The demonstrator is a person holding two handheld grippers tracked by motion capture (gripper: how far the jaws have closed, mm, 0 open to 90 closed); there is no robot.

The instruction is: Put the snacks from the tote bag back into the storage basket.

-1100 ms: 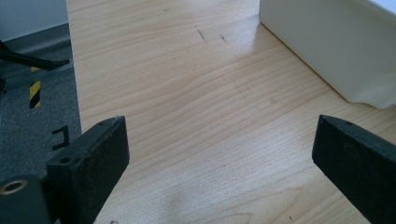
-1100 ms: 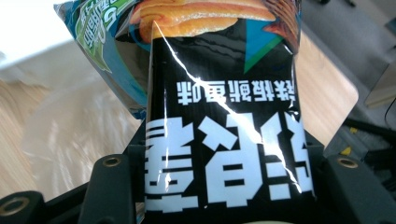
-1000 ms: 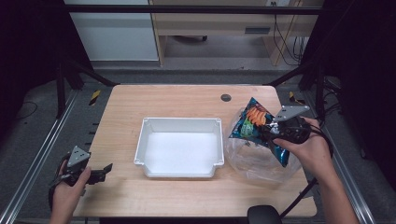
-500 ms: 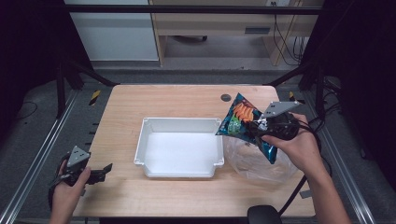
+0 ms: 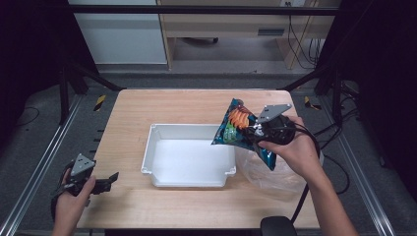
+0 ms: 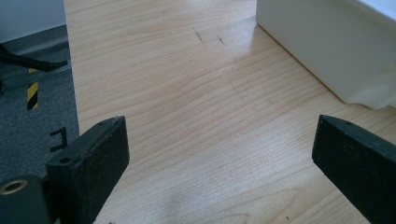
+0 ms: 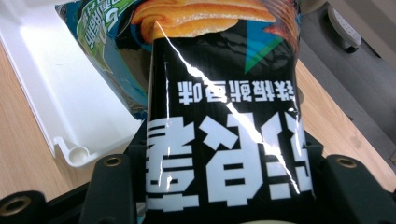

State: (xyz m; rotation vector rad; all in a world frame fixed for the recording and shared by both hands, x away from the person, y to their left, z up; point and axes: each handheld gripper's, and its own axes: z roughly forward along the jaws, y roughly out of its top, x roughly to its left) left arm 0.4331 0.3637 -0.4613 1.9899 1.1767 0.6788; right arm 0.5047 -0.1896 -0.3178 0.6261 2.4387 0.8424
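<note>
A light wooden table with rounded corners [image 5: 162,105] takes up the middle of the high view, standing on dark carpet between black metal frame legs. At its centre sits a white rectangular plastic tray [image 5: 189,160], shallow and lipped. In the left gripper view its white wall [image 6: 327,51] runs across the upper right corner.

Just right of the tray, in the lower right part of the high view, a crumpled clear plastic bag [image 5: 275,172] lies on the wood.

Above that, the blue-and-black glossy snack packet with orange crisps printed on it [image 5: 238,130] hangs in the air over the tray's right edge, tilted. The right gripper [image 5: 263,132] has its jaws clamped on the packet's lower end. In the right gripper view the packet [image 7: 224,116] rises between the two black jaws, its white lettering upside down, with the tray's corner [image 7: 70,154] behind it at the left.

At the lower left of the high view, the left gripper [image 5: 105,183] rests low at the table's edge in the person's hand. Its jaws stand wide apart over bare wood in the left gripper view.
</note>
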